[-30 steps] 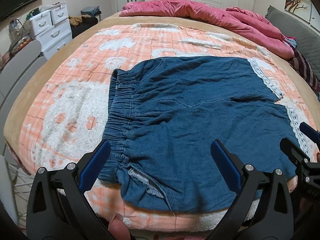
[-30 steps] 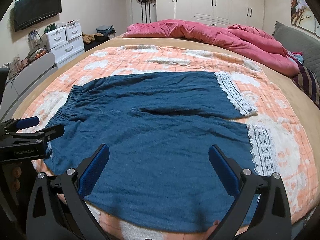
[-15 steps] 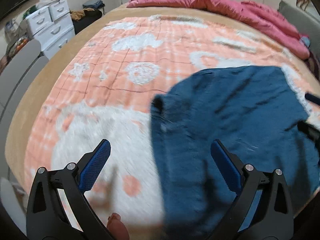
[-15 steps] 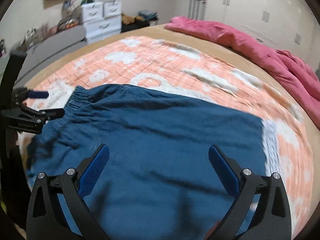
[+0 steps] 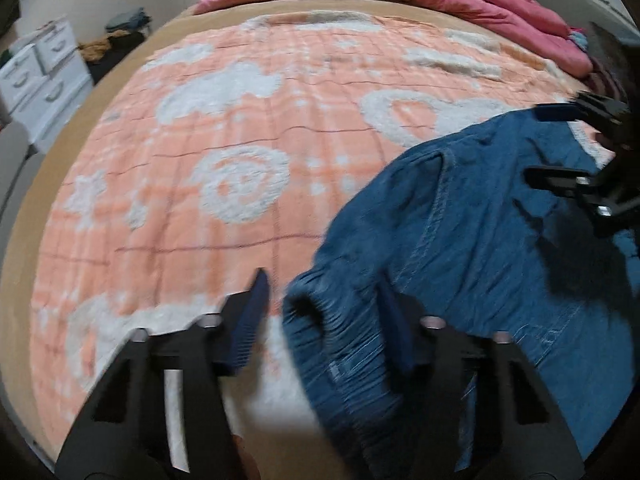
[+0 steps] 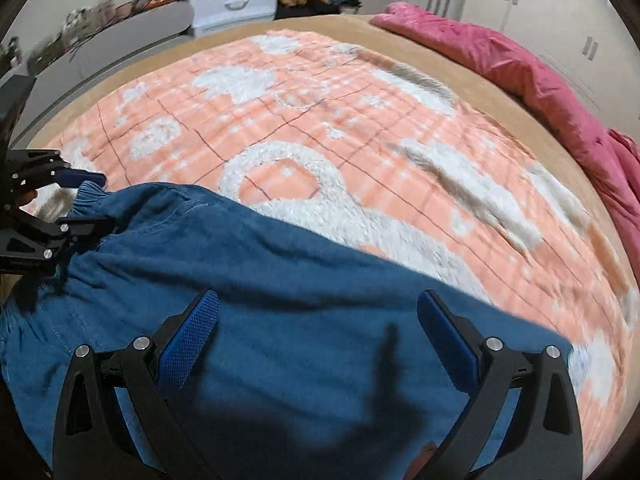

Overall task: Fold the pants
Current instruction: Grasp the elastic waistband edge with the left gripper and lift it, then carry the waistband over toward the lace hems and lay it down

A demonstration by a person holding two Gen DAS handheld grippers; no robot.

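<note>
- Left tongs [image 5: 320, 304]: partly closed around the gathered waistband [image 5: 320, 344], grip unclear through blur.
- Right tongs [image 6: 316, 320]: wide apart, over the pants [image 6: 280, 280], holding nothing.
- Pants: near edge of the bed [image 6: 320, 120].

No text, label, brand, number or sign can be read in either view — both are motion-blurred.

Left gripper [image 5: 320, 312]: black frame, silver screws.
Right gripper [image 6: 318, 320]: black slotted arms, silver screws.
Fingers [image 6: 188, 338]: blue, dimpled pads.
Skin: fingertip below left gripper.
</note>
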